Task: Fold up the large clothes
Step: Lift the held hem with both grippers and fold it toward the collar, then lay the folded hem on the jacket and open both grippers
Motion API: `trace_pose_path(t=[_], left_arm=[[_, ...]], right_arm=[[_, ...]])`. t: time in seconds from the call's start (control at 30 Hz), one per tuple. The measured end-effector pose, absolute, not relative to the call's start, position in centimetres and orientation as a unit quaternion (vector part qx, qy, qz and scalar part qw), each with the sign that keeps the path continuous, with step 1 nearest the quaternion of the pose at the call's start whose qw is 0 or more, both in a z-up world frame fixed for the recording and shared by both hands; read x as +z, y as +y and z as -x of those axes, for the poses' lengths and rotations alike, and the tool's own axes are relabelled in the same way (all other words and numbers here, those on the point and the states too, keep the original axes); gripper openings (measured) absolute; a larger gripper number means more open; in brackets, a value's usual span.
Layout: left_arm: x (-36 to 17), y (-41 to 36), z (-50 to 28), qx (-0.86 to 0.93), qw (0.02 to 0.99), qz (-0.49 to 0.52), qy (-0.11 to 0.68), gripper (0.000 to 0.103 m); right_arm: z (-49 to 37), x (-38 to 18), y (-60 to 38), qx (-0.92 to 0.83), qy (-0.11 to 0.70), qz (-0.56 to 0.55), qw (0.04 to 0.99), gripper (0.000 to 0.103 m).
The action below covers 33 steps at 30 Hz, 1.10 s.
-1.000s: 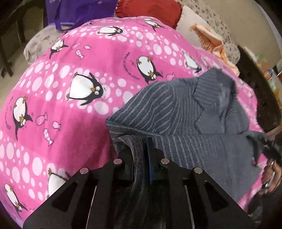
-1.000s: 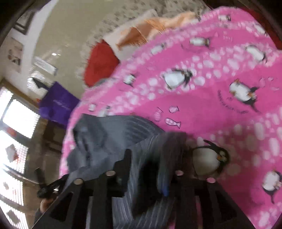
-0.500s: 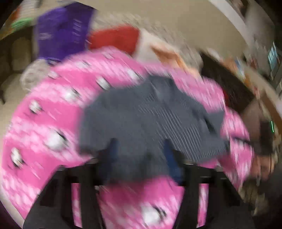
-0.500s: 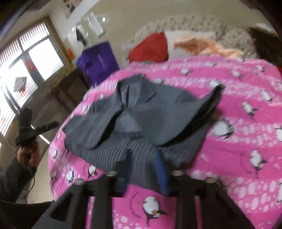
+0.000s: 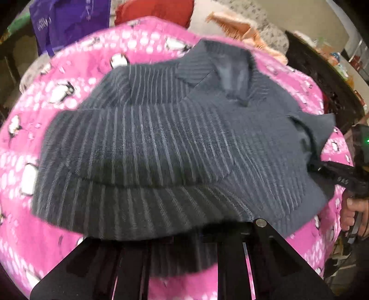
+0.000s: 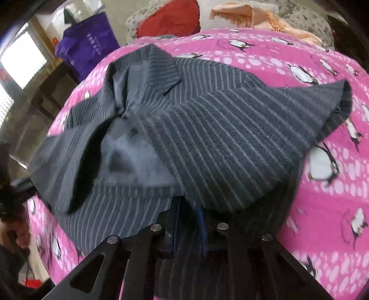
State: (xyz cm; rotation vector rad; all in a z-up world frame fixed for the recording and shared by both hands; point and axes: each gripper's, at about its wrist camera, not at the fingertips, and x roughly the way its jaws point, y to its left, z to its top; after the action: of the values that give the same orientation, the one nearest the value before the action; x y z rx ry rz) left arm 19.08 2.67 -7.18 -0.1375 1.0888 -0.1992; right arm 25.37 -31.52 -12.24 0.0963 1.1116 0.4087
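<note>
A dark grey pinstriped jacket (image 5: 166,143) lies spread on a pink penguin blanket (image 5: 69,92), collar at the far side. My left gripper (image 5: 184,233) sits at the jacket's near hem; cloth drapes over its fingers and hides the tips. In the right wrist view the jacket (image 6: 207,129) lies partly folded, its pale lining showing at the left. My right gripper (image 6: 189,214) is shut on the near edge of the jacket, with blue pads pinching the cloth. The right gripper also shows at the right edge of the left wrist view (image 5: 341,175).
A purple bag (image 5: 69,20), a red cushion (image 6: 170,20) and an orange fringed cloth (image 6: 265,18) lie beyond the blanket. Dark furniture (image 5: 322,76) stands at the right. A window and dark cabinet (image 6: 46,92) are at the left.
Both grippers pulled back and came in again at the jacket's near hem. The jacket now lies wider and flatter, and the left gripper's fingers went under the cloth.
</note>
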Motion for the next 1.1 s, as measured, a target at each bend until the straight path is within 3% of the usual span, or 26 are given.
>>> trace_pose_path(t=[0.1,0.3,0.37,0.47,0.77,0.87,0.93,1.1], left_arm=[[-7.1,2.7,-21.8,-0.067,0.858,0.054,0.507,0.014],[-2.9,6.3,-27.3,0.001,0.896,0.102,0.431,0.014],[-1.5,8.0,-27.2,0.011,0.904,0.137,0.405,0.024],[-1.1,8.1,-25.9,0.008,0.914,0.152,0.376,0.030],[-2.9,2.8,-27.0,-0.043,0.913,0.122,0.387,0.030],[-5.6,2.7,-27.7,-0.008,0.917,0.058,0.394,0.039],[-8.7,4.1,-27.5,-0.017,0.906,0.089,0.414,0.039],[-9.2,5.2,-27.1,-0.033,0.909,0.130,0.394,0.039]], right_arm=[[-27.5,-12.0,-32.6,0.189,0.505,-0.077,0.839,0.013],[-31.4,-5.5,-33.8,0.176,0.381,-0.097,0.903,0.014],[-31.4,-3.6,-34.1,0.167,0.353,-0.109,0.914,0.014],[-30.2,-2.8,-33.8,0.180,0.340,-0.079,0.920,0.014],[-30.0,-5.8,-27.7,0.276,0.390,-0.052,0.877,0.014],[-31.9,-8.4,-25.2,0.271,0.425,0.003,0.864,0.015],[-34.0,-11.2,-25.5,0.198,0.450,0.039,0.870,0.015],[-34.4,-13.1,-27.5,0.217,0.411,-0.014,0.885,0.015]])
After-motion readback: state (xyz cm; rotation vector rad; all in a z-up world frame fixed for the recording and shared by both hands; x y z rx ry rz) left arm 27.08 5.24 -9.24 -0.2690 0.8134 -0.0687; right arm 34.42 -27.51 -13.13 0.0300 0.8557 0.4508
